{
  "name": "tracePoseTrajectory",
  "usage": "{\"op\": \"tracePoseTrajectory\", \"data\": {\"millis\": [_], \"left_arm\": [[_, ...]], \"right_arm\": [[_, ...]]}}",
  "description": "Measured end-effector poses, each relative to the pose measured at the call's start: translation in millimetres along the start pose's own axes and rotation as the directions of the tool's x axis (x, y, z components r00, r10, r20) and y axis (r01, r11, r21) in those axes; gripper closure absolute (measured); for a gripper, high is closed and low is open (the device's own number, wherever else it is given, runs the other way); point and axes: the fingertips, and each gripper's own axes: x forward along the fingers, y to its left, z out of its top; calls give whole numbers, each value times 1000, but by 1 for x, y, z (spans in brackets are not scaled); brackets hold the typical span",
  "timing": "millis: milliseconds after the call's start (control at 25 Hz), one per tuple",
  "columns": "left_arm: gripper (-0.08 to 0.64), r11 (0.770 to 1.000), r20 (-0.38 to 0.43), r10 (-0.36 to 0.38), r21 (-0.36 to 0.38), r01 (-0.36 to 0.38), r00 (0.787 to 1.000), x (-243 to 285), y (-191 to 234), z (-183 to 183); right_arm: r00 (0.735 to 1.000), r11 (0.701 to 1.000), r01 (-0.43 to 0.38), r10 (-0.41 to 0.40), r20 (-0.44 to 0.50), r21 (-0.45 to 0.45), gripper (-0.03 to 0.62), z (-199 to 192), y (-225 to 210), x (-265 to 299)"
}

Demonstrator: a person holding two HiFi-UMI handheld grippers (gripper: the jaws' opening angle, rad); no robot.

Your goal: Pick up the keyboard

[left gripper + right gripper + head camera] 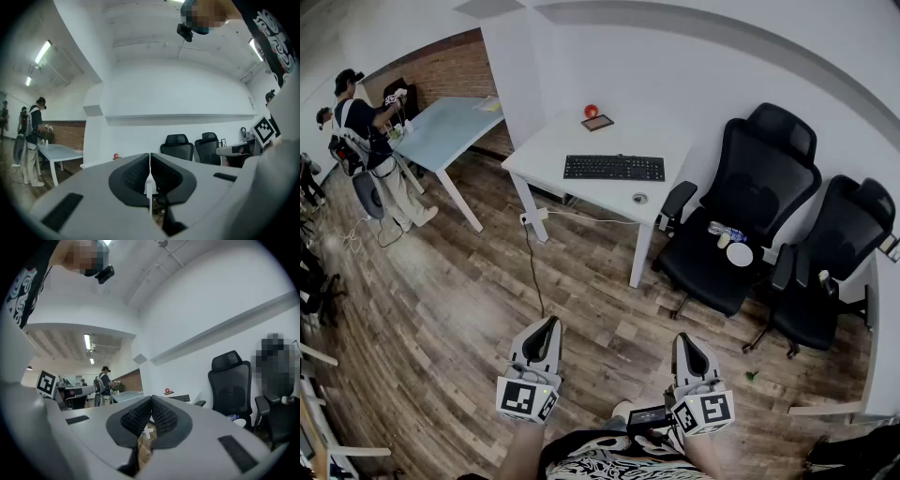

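At the far left I'm seeing a person (370, 141) standing by the end of a pale blue table (450, 127), well apart from everything else. Low in the head view, I'm holding the left gripper (548, 325) level over the wooden floor (441, 300). Its jaws are pressing together with nothing between them, as its own view is showing.

A cable (530, 262) is trailing across the floor from the white table (548, 141) ahead. The keyboard (614, 168) is lying flat on that table, closer to its near edge than to the wall edge and toward its right end, well apart from both grippers. Behind it, toward the wall edge, a small red ball (591, 111) is sitting just beside a flat dark-framed item (598, 123). A round grommet (639, 198) is showing by the near right corner.

I'm holding the right gripper (686, 341) level too, with its jaws meeting and gripping nothing.

To the right of the white table, two black office chairs (750, 202) (839, 262) are standing side by side. A bottle (727, 231) and a white round thing (740, 254) are resting on the nearer chair's seat.
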Motion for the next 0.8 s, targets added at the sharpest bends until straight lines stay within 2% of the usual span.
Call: {"op": "tracePoseTrajectory", "data": {"millis": [440, 640, 800], "left_arm": [[537, 1000, 6, -10, -15, 10, 1000, -68, 4, -12], [537, 1000, 56, -6, -25, 7, 998, -95, 8, -7], [537, 1000, 51, 18, -2, -18, 999, -115, 25, -11]], "right_arm": [[1000, 1000, 19, -19, -18, -5, 564, -24, 61, -46], [999, 999, 33, -32, 12, -28, 565, -26, 80, -62], [998, 999, 4, -6, 55, 34, 565, -21, 102, -61]]}}
